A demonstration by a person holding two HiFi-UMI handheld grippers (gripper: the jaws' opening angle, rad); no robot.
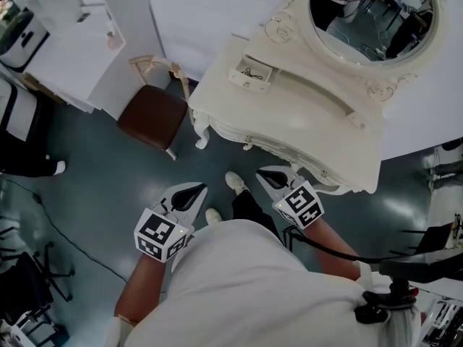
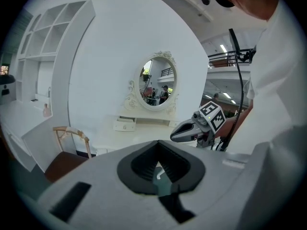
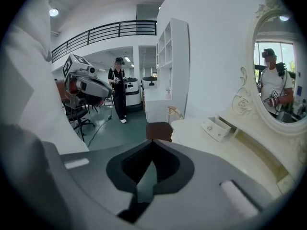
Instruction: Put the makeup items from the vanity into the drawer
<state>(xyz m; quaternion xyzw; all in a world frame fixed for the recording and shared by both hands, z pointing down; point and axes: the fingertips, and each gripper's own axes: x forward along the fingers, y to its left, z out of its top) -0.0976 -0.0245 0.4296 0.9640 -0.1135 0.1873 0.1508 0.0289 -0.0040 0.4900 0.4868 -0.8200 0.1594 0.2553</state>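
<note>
no makeup item is in hand and neither tool is near the furniture, so by my reading this is either the pause before a reach or the task's end. the left gripper point(image 1: 187, 196) and the right gripper point(image 1: 273, 177) are both held low against the person's body, over the floor point(image 1: 94, 186) and well apart from the vanity point(image 1: 304, 121). each gripper's own view shows its jaws closed tip to tip with nothing between them. the vanity stands from 12 to 2 o'clock of the grippers in the head view, with its oval mirror point(image 1: 372, 13) at about 1 o'clock. its pale top looks bare from here, and i can make out no bottles, brushes or tubes on it. the one container in sight is the small drawer point(image 1: 244, 82), which sits on the vanity top at roughly 12 o'clock from the left gripper. it is pulled open, and a small dark item point(image 1: 250, 71) lies inside, too small to name. a chair point(image 1: 152, 116) with a brown seat stands at 10 o'clock, just beside the vanity's left end. if anything remains to be stowed, the next move calls for stepping in, parting one gripper's jaws and bringing it over the top. if not, the open drawer may only need a push shut.
</note>
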